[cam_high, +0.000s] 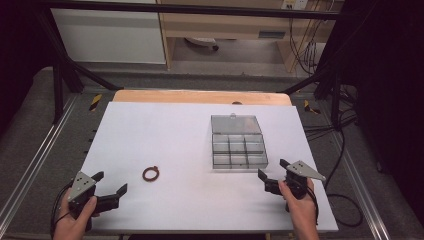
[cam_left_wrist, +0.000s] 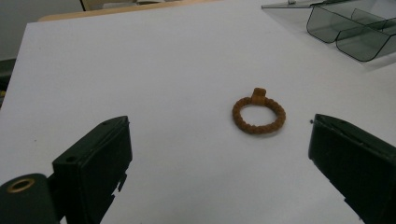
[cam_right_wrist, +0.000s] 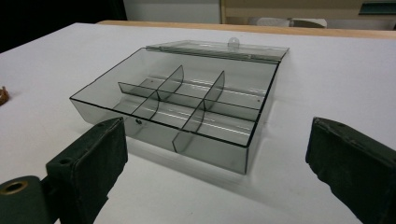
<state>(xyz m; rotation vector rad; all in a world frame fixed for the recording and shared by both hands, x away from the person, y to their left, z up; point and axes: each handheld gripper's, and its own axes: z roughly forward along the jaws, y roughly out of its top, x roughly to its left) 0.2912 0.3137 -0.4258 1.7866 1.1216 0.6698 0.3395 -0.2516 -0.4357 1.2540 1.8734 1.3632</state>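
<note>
Hovering released near the bench's front corners, left tool faces the beaded ring, right tool the lid-open divided box, likely staging a drop-in.

The left gripper hangs over the white table with its two black jaws spread wide and nothing between them. A brown beaded ring lies flat on the table just beyond the jaws, nearer the right one, its small tab at the far side. A clear smoky box sits at the far right.
</note>
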